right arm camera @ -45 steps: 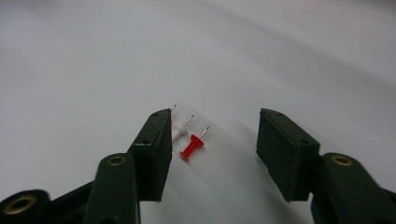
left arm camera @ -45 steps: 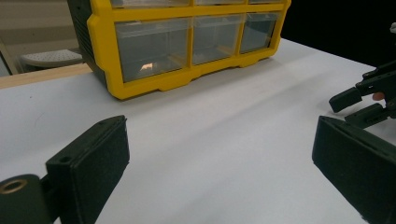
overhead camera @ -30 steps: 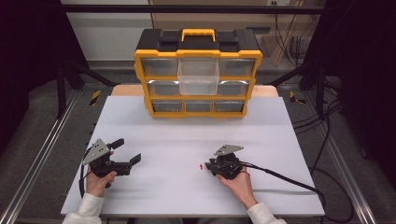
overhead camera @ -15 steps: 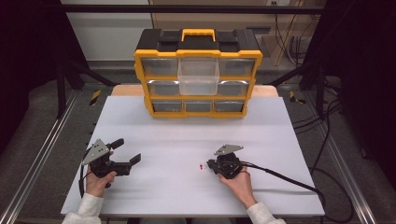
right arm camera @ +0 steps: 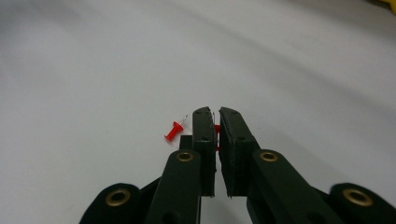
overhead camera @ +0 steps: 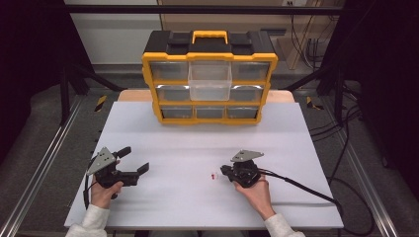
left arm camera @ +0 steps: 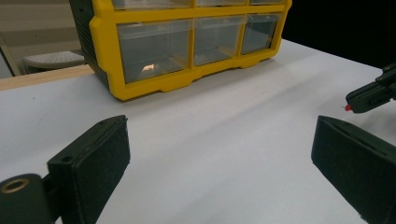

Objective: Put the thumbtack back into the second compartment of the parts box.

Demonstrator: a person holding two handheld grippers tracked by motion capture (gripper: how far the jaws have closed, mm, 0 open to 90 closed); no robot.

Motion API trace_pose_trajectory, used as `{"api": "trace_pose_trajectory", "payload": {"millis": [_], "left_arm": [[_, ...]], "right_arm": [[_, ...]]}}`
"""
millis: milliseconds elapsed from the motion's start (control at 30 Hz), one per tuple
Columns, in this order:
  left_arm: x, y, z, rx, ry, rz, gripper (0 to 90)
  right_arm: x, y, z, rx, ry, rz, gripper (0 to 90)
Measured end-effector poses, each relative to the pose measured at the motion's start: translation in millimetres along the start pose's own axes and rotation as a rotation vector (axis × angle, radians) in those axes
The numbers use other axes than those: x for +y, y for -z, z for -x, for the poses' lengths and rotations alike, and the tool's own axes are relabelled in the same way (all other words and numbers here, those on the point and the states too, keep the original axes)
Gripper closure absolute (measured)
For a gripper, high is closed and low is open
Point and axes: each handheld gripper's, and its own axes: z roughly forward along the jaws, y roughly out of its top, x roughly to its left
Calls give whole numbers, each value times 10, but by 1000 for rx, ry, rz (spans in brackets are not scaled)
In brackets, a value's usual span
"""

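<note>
Right tool (right arm camera: 215, 114) clenched on a red pin; another red plastic pushpin (right arm camera: 175, 130) lay flat, needle pointing away; left tool (left arm camera: 219, 163) released.

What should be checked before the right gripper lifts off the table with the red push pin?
1. Right gripper shut on a red push pin: ok, red shows between its nearly closed jaws.
2. Grip firm enough to lift: cannot tell, little of that pin shows.
3. Second red push pin free of the jaws: ok, it lies on the table just beside them.
4. Left gripper out of the way: ok, open and well apart.
5. Pulled-out clear drawer of the yellow organizer ready to receive: ok if that is the target.
</note>
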Motion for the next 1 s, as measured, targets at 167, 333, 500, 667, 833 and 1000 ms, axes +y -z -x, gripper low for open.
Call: {"api": "trace_pose_trajectory", "payload": {"millis": [167, 333, 500, 667, 833, 1000], "left_arm": [[-1, 0, -2, 0, -1, 0, 41], [-2, -6, 3, -1, -4, -3, 41], [-3, -8, 0, 0, -2, -2, 41], [-1, 1, -2, 4, 0, 3, 41], [0, 2, -1, 6, -1, 3, 41], [-1, 1, -2, 6, -2, 3, 41]], "right_arm": [[40, 82, 7, 5, -2, 26, 853], [132, 254, 45, 3, -4, 81, 853], [193, 384, 83, -6, -12, 120, 853], [287, 592, 151, -14, -19, 172, 854], [374, 705, 176, -19, -14, 202, 853], [516, 834, 194, -26, -12, 236, 853]]}}
